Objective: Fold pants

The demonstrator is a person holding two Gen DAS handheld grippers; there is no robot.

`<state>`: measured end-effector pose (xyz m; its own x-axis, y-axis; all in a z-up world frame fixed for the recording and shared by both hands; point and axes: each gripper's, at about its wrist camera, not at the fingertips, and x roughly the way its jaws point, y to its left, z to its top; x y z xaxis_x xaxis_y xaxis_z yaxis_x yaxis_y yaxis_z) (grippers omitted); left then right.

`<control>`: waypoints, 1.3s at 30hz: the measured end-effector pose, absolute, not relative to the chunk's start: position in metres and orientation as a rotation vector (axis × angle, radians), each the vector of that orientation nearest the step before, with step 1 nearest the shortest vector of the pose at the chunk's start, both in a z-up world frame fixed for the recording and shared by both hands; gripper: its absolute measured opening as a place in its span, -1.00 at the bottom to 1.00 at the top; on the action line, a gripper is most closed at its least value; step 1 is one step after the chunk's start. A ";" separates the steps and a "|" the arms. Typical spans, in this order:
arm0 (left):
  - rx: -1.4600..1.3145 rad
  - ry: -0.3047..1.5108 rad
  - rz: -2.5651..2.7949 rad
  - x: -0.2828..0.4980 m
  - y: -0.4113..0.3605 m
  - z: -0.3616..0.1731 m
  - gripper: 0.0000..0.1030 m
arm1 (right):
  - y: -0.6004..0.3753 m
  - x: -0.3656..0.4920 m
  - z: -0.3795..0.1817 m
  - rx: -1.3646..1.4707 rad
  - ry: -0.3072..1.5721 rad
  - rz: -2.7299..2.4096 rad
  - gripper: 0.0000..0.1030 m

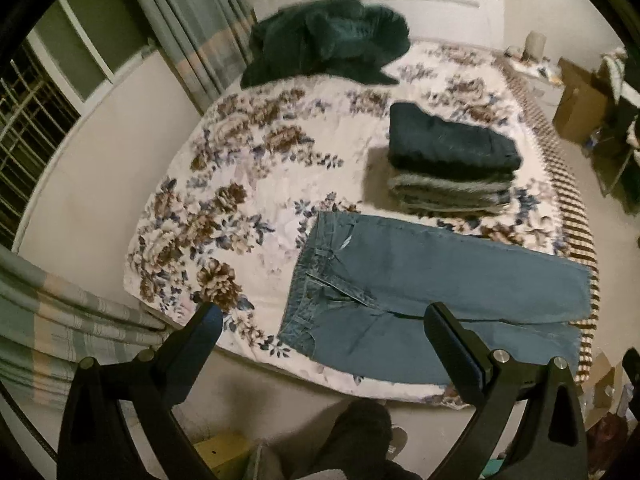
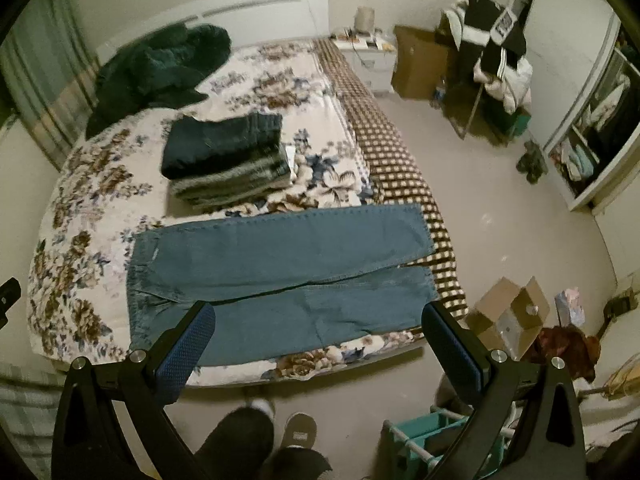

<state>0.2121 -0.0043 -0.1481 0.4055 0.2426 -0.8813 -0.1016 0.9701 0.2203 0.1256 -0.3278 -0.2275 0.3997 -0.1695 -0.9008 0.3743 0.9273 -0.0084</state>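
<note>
A pair of blue jeans [image 1: 420, 280] lies flat along the near edge of the bed, waistband to the left, legs side by side pointing right; it also shows in the right wrist view [image 2: 280, 272]. My left gripper [image 1: 324, 320] is open and empty, held above the jeans' waist and crotch. My right gripper [image 2: 316, 324] is open and empty, held above the near leg. Neither touches the cloth.
A stack of folded pants [image 1: 452, 160] [image 2: 228, 160] sits mid-bed behind the jeans. A dark green heap of clothes [image 1: 328, 44] [image 2: 156, 68] lies near the headboard. The floral bedspread [image 1: 224, 208] covers the bed. Curtains hang left. Cardboard boxes [image 2: 508, 316], a wardrobe and a laden chair stand right.
</note>
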 end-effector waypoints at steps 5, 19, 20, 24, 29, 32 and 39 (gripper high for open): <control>0.076 1.273 0.248 0.296 0.008 -0.215 1.00 | -0.356 0.212 -0.304 0.296 1.212 -0.387 1.00; -0.400 1.677 0.441 0.483 0.043 -0.469 1.00 | -0.467 0.425 -0.593 0.791 1.478 -0.613 1.00; -0.458 1.700 0.455 0.485 0.043 -0.484 1.00 | -0.473 0.432 -0.612 0.814 1.492 -0.637 1.00; -0.638 1.740 0.509 0.497 0.039 -0.528 1.00 | -0.487 0.450 -0.661 0.859 1.509 -0.714 1.00; -0.691 1.702 0.620 0.505 0.040 -0.557 1.00 | -0.493 0.475 -0.704 0.849 1.510 -0.765 1.00; -0.644 1.683 0.661 0.508 0.040 -0.565 0.90 | -0.492 0.488 -0.723 0.837 1.503 -0.776 1.00; -0.574 1.550 0.546 0.493 0.035 -0.538 -0.68 | -0.495 0.504 -0.763 0.877 1.476 -0.799 0.42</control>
